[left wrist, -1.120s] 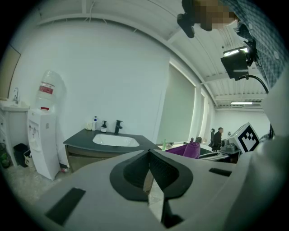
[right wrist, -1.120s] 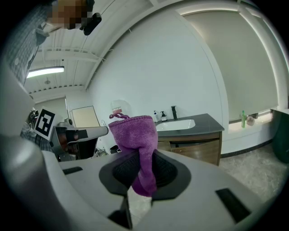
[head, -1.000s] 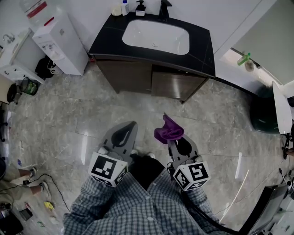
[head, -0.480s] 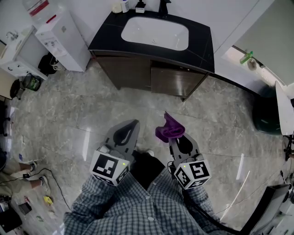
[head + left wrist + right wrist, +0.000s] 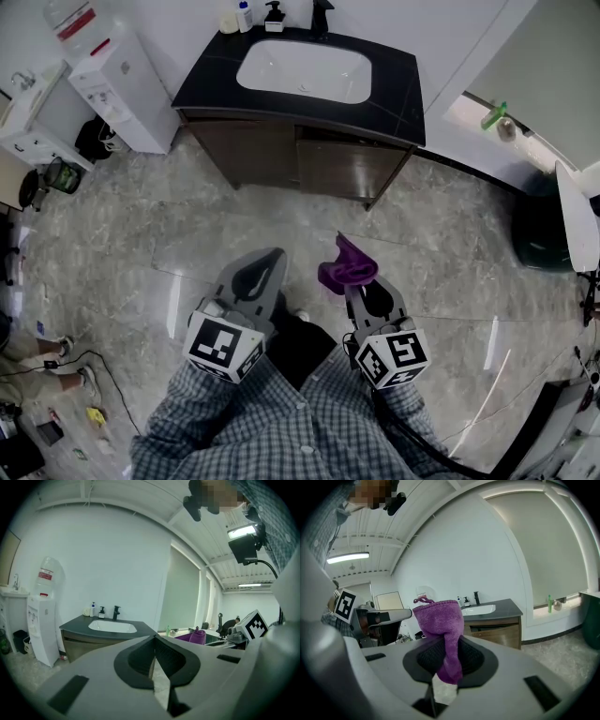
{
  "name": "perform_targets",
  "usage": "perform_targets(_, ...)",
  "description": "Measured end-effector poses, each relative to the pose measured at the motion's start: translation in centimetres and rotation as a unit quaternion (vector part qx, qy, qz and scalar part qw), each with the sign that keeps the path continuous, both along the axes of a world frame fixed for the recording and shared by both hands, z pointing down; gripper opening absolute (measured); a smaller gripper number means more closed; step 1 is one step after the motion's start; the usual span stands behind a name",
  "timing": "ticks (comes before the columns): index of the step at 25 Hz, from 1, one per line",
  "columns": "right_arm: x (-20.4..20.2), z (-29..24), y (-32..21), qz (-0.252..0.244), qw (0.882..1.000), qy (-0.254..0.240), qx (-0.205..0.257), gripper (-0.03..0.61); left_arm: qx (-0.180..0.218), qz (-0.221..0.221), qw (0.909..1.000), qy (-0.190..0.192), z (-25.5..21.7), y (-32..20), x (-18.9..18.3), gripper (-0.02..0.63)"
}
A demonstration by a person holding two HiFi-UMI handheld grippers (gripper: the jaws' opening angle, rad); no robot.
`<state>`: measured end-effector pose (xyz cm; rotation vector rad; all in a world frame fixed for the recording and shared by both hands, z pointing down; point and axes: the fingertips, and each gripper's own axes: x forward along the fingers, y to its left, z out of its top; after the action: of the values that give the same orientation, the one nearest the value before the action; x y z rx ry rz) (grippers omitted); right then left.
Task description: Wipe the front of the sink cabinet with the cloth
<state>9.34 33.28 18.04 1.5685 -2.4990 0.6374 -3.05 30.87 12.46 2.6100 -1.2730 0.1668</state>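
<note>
The sink cabinet (image 5: 309, 164) has a brown wooden front, a black counter and a white basin (image 5: 302, 71), and stands at the top of the head view, well ahead of both grippers. It also shows in the left gripper view (image 5: 89, 644) and in the right gripper view (image 5: 494, 631). A purple cloth (image 5: 345, 266) sticks up from my right gripper (image 5: 361, 286), whose jaws are shut on it (image 5: 440, 634). My left gripper (image 5: 258, 272) is shut with nothing in it (image 5: 153, 658).
A white water dispenser (image 5: 117, 80) stands left of the cabinet. Bottles and a black tap (image 5: 321, 17) line the back of the counter. A dark green bin (image 5: 539, 230) is at the right. Bags (image 5: 56, 173) lie at the left. Marble floor (image 5: 187, 234) spans between me and the cabinet.
The cabinet has shifted slightly left and up in the head view as the head turned. Both grippers keep their places, the cloth still held.
</note>
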Motion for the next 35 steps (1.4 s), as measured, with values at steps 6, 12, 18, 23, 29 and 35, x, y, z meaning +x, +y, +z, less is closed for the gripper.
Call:
perform_targets(6, 0.0, 0.5, -1.3, 0.003, 1.000, -0.002, -0.006, 0.074, -0.005, -0.001, 1.0000, -0.006, 0.6, -1.6, -0.2, 0.011)
perform_targets(12, -0.7, 1.9, -4.9, 0.000, 1.000, 0.004, -0.020, 0.074, -0.023, -0.004, 0.9997, -0.004, 2.2, -5.8, -1.0, 0.011)
perform_targets(18, -2.7, 3.5, -11.1, -0.012, 0.999, 0.008, -0.035, 0.074, -0.039, -0.004, 0.9992, -0.002, 4.0, -12.1, -2.5, 0.011)
perform_targets(23, -3.6, 4.9, -16.7, -0.013, 0.999, 0.034, -0.026, 0.074, -0.051, -0.003, 0.9987, 0.002, 5.8, -17.7, -4.0, 0.011)
perform_targets(29, -5.3, 8.0, -23.0, -0.042, 0.997, 0.062, -0.031, 0.074, -0.072, 0.013, 0.9973, 0.004, 9.3, -23.0, -5.1, 0.011)
perform_targets(35, -8.1, 11.9, -28.5, -0.057, 0.996, 0.063, -0.033, 0.074, -0.088, 0.028, 0.9957, 0.010, 13.3, -27.3, -5.9, 0.011)
